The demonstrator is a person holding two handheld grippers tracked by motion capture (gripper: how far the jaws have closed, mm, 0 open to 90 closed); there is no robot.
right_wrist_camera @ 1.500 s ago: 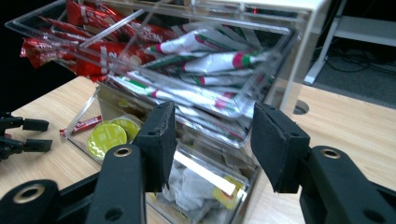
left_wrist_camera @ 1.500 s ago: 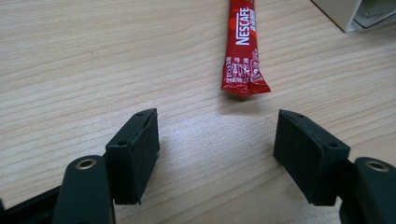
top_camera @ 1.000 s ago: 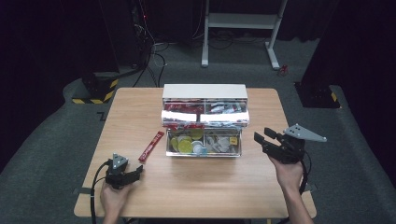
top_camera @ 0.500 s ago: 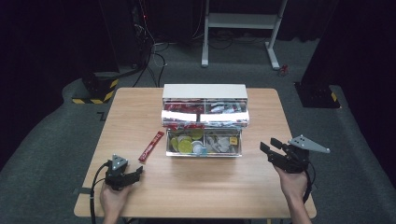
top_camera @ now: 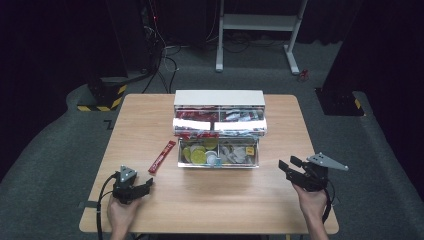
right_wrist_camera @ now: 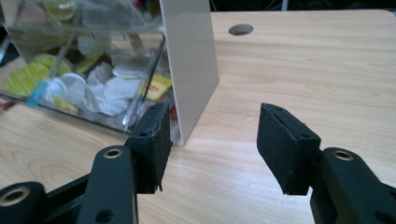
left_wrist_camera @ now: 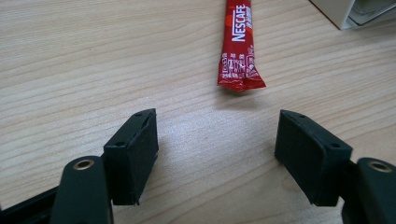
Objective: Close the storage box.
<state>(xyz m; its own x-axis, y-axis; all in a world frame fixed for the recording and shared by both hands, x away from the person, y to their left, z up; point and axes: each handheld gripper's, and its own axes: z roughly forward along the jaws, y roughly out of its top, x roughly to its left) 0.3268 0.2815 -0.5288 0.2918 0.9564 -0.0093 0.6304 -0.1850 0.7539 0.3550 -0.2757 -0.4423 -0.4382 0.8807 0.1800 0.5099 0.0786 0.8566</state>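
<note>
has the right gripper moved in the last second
Yes. In the high view the right gripper has dropped toward the person's edge of the table, farther from the clear organizer box.

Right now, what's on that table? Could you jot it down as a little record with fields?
table: wooden top
organizer: clear tiered box, middle of table, lower drawer holds yellow and white small items
loose item: red Nescafe stick lying flat, left of the box
left claw: open, empty, low over the table, pointed at the stick
right claw: open, empty, near the box's right end
</note>
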